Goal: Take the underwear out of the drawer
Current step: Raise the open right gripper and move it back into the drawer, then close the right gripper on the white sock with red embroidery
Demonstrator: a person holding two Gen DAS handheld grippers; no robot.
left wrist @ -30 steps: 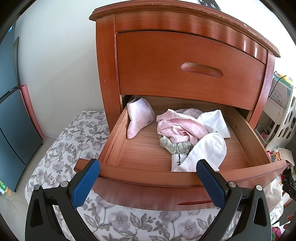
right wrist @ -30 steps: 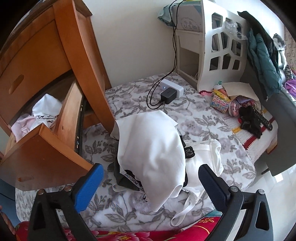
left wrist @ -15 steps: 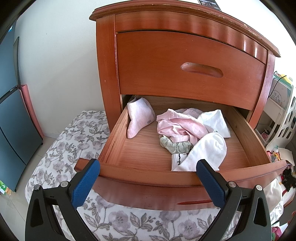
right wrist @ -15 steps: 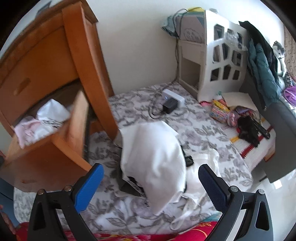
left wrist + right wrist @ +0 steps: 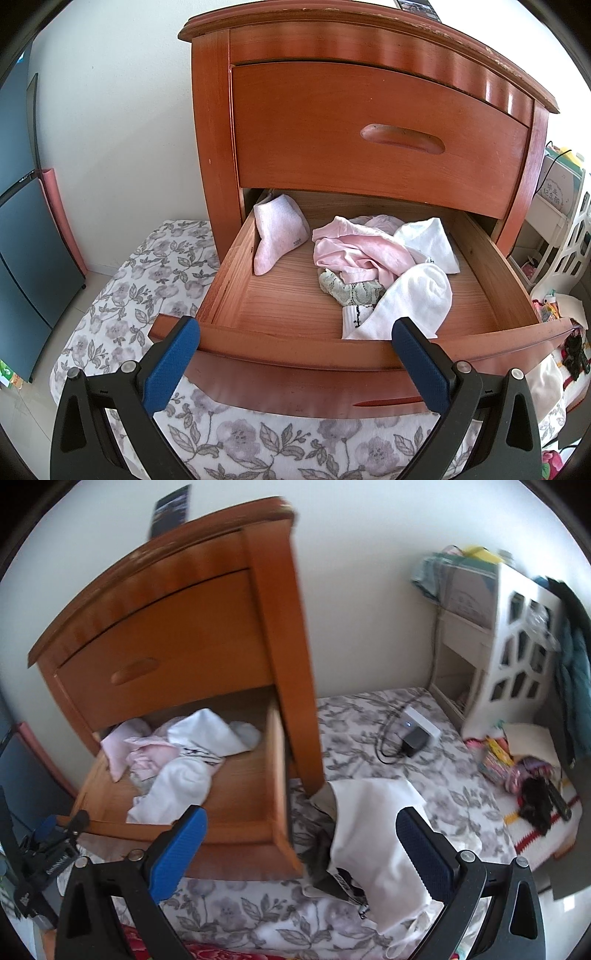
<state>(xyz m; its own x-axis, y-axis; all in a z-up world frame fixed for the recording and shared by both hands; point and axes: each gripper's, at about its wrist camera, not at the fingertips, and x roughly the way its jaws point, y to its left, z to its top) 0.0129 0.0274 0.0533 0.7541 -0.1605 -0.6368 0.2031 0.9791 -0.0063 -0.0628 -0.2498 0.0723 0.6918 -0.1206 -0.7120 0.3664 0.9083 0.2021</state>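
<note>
- Inside the open drawer, tangled pink and white underwear lies right of centre.
- Left gripper hovers level before the drawer front, fingers spread, empty.
- Right gripper, also spread and empty, is beside the drawer's right corner, above white garments on the floral sheet.

The open drawer fills the frame's centre, below the shut drawer. A sock lies upper left inside; the clothes heap lies right of it.
</note>
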